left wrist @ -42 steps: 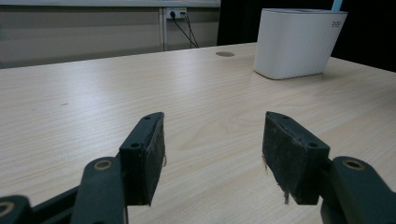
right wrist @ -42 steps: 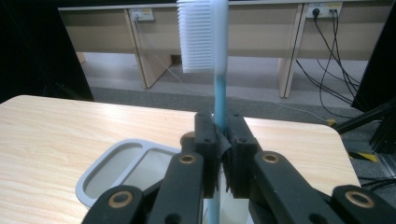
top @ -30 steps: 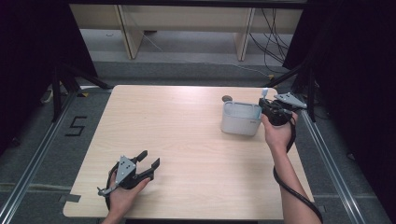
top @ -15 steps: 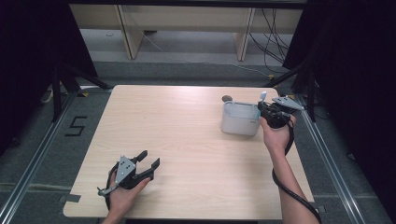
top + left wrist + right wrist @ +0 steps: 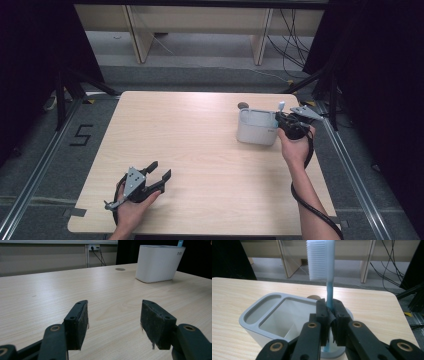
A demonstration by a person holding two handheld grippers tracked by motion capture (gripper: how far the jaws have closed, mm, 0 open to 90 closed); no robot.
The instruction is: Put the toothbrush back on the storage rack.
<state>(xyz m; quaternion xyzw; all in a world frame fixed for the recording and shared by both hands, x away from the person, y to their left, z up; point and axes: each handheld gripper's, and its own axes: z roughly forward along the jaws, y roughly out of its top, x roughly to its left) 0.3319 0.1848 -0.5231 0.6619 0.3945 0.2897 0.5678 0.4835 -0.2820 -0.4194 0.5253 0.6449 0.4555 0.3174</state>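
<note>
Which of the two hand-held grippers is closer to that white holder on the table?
Right. The right gripper, gripping a toothbrush, is right at the white holder; the left gripper rests far across the table, near the front edge.

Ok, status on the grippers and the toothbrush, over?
Right gripper shut on toothbrush, bristles up, above the holder. Left gripper open, idle over bare table. Nothing in the way.

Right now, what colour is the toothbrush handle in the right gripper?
Light blue handle, white bristles on the toothbrush; clearest in the right gripper view.
</note>
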